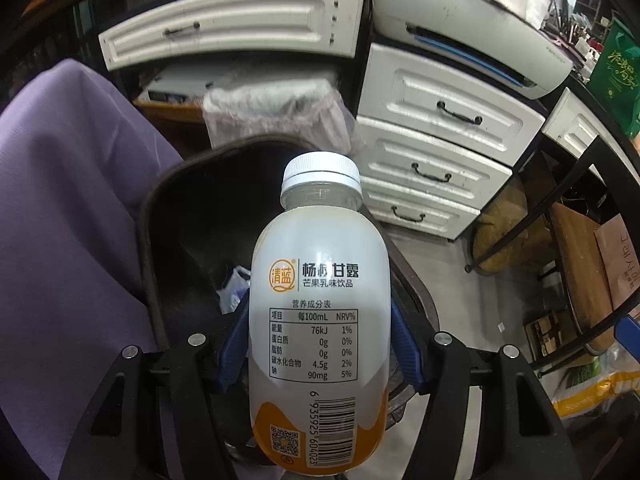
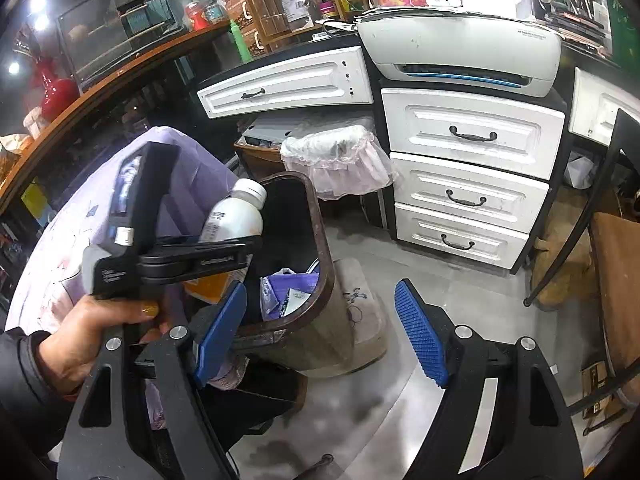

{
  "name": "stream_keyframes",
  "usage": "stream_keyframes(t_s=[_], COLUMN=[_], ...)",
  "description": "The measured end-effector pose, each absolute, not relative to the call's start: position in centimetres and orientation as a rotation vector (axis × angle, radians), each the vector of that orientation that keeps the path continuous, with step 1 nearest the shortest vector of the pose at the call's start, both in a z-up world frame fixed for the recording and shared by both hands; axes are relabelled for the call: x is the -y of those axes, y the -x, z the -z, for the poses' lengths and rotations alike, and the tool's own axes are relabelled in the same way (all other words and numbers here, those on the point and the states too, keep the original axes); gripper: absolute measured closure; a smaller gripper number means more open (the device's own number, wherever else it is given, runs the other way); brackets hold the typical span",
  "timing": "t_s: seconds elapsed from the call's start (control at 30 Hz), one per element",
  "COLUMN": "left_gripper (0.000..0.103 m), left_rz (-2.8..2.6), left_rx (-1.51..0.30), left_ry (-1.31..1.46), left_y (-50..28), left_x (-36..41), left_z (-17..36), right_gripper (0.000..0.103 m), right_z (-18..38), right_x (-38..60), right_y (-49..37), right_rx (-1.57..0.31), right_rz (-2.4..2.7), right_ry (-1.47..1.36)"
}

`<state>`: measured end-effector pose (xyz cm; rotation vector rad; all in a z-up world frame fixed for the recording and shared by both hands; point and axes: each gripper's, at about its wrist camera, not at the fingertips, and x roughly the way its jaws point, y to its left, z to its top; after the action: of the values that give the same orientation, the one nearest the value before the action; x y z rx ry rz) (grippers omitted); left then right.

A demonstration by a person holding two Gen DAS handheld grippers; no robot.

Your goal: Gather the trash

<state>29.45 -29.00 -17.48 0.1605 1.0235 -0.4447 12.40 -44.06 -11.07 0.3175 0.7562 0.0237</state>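
1 bottle (image 1: pixel 320 320); 1 brown bin (image 2: pixel 320 280); 1 printer (image 2: pixel 460 52) — 3 stacked drawers (image 2: pixel 468 196); 2 grippers.
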Motion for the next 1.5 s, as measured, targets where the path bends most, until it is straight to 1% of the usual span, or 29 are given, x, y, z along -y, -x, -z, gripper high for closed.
stream_keyframes(t_s=[0.03,0.07,0.1,0.2,0.43,0.57,0.63,0.7,0.73,0.77,0.83,0.93,1.0,1.03,1.1,1.2,1.33,1.5], left_gripper=[0.041,0.035,0.026,0.019,0.019,0.018,0.015,0.008,0.006,0.006,0.006,0.006,0.006,0.006,0.006,0.006,0.006,0.006], left_rz=[0.437,0.437,0.438,0.442,0.493,0.528,0.553,0.57,0.575,0.582,0.587,0.557,0.514,0.497,0.446,0.387,0.328,0.293], left_rx=[-1.028,-1.03,-1.033,-1.019,-0.957,-0.847,-0.788,-0.729,-0.698,-0.665,-0.621,-0.583,-0.546,-0.531,-0.49,-0.442,-0.385,-0.377], left_ry=[-0.161,-0.161,-0.164,-0.166,-0.165,-0.166,-0.161,-0.157,-0.156,-0.153,-0.152,-0.144,-0.124,-0.116,-0.084,-0.048,-0.034,-0.038], left_y=[-29.5,-29.6,-29.6,-29.4,-27.6,-24.8,-23.2,-21.6,-20.8,-19.7,-18.1,-16.0,-14.5,-14.0,-12.5,-10.5,-7.7,-4.9], left_x=[29.0,29.0,29.1,29.1,29.3,28.6,27.7,26.7,26.1,25.3,23.8,21.1,18.6,17.8,15.1,12.0,9.1,7.3], left_z=[17.6,17.7,17.7,17.4,14.9,10.8,8.6,6.8,5.9,4.9,3.5,2.0,1.3,1.1,0.4,-0.6,-1.7,-1.6], right_gripper=[0.026,0.026,0.026,0.026,0.026,0.026,0.026,0.026,0.025,0.025,0.018,0.016,0.013,0.01,0.008,0.006,0.006,0.006], right_z=[11.1,11.1,11.1,11.0,9.7,8.3,7.5,6.5,5.8,5.0,3.6,1.5,-0.1,-0.6,-2.0,-3.6,-5.0,-5.2], right_x=[44.1,44.0,44.0,43.8,43.6,43.2,43.0,42.5,42.1,41.6,40.4,37.9,36.0,35.3,33.6,31.3,28.5,25.5], right_y=[-12.3,-12.2,-12.2,-11.9,-11.3,-10.4,-9.9,-9.4,-9.1,-8.7,-8.0,-6.7,-5.6,-5.3,-4.2,-2.9,-1.1,1.4], right_rx=[-0.756,-0.758,-0.76,-0.757,-0.725,-0.691,-0.675,-0.654,-0.639,-0.618,-0.586,-0.528,-0.481,-0.465,-0.427,-0.386,-0.348,-0.326], right_rz=[-0.024,-0.023,-0.023,-0.022,0.028,0.067,0.075,0.08,0.083,0.086,0.084,0.059,0.036,0.027,0.0,-0.009,-0.003,-0.005], right_ry=[-0.318,-0.318,-0.318,-0.312,-0.274,-0.239,-0.238,-0.233,-0.225,-0.214,-0.192,-0.149,-0.124,-0.119,-0.106,-0.092,-0.073,-0.057])
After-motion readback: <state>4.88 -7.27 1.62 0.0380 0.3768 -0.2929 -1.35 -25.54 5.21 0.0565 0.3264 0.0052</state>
